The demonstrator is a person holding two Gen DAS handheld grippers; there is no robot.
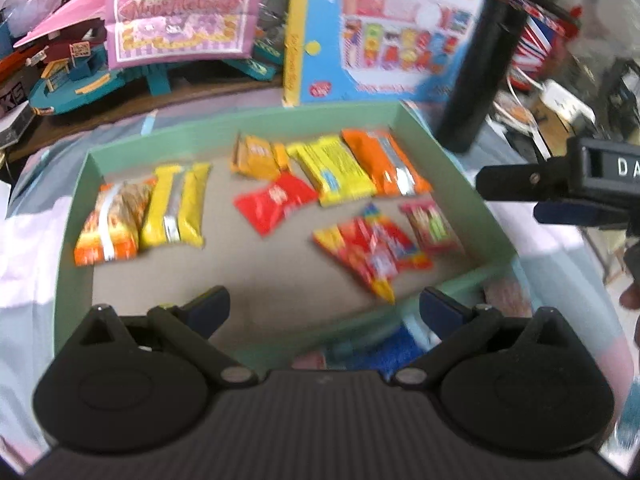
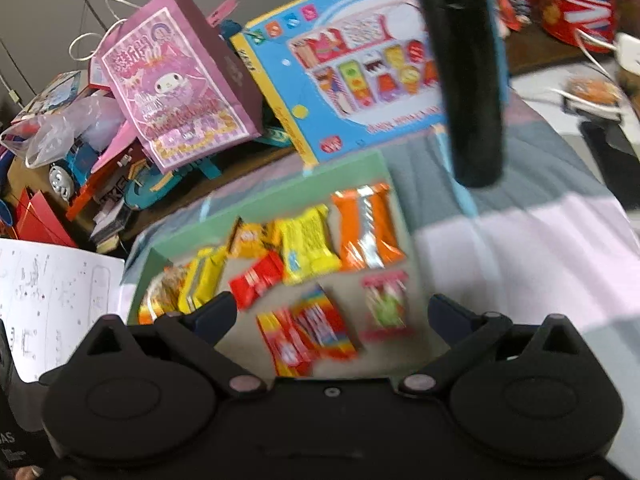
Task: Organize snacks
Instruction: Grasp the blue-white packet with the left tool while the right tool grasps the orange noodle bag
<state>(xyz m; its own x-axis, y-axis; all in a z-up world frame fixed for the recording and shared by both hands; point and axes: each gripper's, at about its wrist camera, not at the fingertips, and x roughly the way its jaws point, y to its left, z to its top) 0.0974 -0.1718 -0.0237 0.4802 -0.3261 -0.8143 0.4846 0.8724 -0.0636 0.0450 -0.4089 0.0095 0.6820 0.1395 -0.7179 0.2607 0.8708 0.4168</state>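
A green tray (image 1: 72, 216) is sitting on the cloth-covered surface (image 1: 24, 240), holding the snack packets (image 1: 336, 172) in loose rows. The left hand-held gripper (image 1: 324, 308) and right hand-held gripper (image 2: 332, 316) are both hanging over it, fingers spread wide apart, gripping nothing.

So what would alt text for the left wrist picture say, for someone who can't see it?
A shallow green tray holds colourful snack packets, among them a red packet and a long orange packet. The left claw hangs open and empty in front; a black bottle stands behind.
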